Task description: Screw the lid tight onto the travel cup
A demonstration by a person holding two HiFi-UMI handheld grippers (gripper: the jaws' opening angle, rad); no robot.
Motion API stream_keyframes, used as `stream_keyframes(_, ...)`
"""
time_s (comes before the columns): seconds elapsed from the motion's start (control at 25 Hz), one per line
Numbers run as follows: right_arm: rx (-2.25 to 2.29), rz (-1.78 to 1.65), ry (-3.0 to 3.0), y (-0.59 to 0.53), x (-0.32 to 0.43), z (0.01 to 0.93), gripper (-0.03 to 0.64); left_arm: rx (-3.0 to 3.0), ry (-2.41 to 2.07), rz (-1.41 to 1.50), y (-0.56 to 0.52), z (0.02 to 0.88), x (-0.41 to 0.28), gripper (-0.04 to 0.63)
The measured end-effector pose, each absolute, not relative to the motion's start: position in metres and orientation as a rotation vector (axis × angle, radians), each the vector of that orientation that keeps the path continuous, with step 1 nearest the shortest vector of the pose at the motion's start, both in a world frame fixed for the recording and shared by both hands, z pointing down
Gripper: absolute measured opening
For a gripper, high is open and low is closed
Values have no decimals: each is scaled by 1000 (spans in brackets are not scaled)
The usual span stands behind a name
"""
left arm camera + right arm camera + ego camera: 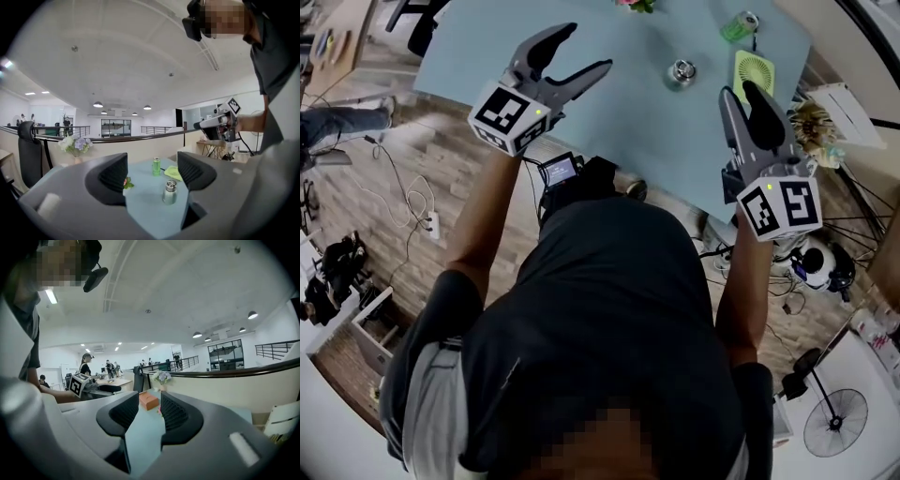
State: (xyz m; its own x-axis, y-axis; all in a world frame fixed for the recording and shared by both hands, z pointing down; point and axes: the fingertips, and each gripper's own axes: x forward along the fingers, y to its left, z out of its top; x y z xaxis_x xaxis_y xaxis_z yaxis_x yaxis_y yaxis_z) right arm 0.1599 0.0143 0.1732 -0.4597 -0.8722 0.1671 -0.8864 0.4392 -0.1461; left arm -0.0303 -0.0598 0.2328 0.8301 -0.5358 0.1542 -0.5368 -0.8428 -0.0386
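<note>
Two hand-held grippers are hovering above the light-blue table, neither one touching anything. The left gripper, at the upper left of the head view, is holding its jaws spread wide with nothing between them; in its own view the travel cup is showing through the gap, well beyond the pads. The right gripper, at the right of the head view, is pointing its jaws pressed together and empty. The silvery cup is standing upright on the table near the top centre of the head view, its lid sitting on top. A green can and a flat yellow-green item are sitting just right of it.
</note>
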Motion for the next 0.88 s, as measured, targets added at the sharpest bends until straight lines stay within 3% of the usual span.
stream_keyframes(0.44, 1631, 182, -2665, 75, 155, 117, 147, 3014, -1109, 155, -6, 177, -80, 383)
stream_keyframes(0.88, 1655, 159, -2649, 112, 160, 117, 147, 2995, -1207, 95, 27, 171, -104, 383)
